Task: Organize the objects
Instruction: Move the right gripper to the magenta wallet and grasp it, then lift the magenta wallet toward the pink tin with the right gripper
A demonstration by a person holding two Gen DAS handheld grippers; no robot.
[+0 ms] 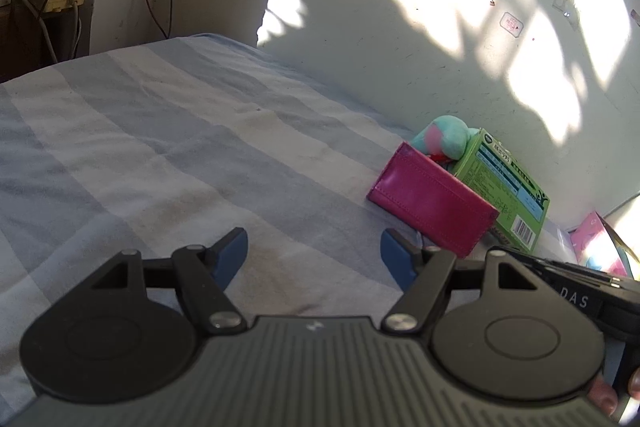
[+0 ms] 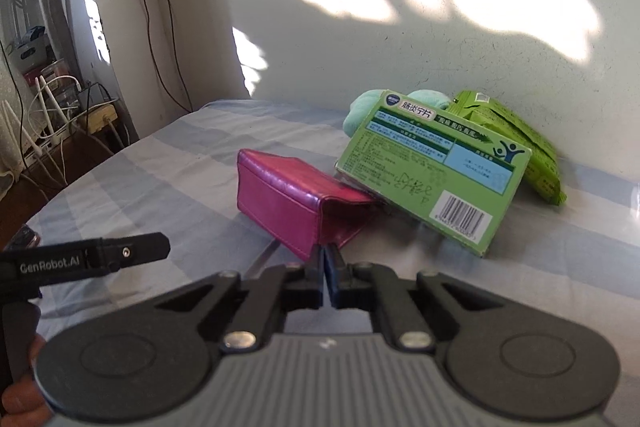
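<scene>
A magenta leather wallet (image 2: 296, 195) lies on the striped bed sheet (image 2: 160, 171), also in the left wrist view (image 1: 432, 203). A green medicine box (image 2: 436, 163) leans on it, seen too from the left (image 1: 508, 187). A teal and pink plush toy (image 1: 444, 137) sits behind them by the wall. A green snack packet (image 2: 520, 139) lies behind the box. My left gripper (image 1: 314, 253) is open and empty over the sheet, left of the wallet. My right gripper (image 2: 324, 255) is shut at the wallet's near corner; whether it pinches the wallet's edge I cannot tell.
A white wall (image 2: 400, 47) runs behind the pile. A pink packet (image 1: 596, 243) lies at the right edge of the left view. Cables, a router and a yellow box (image 2: 100, 115) stand beyond the bed's left side.
</scene>
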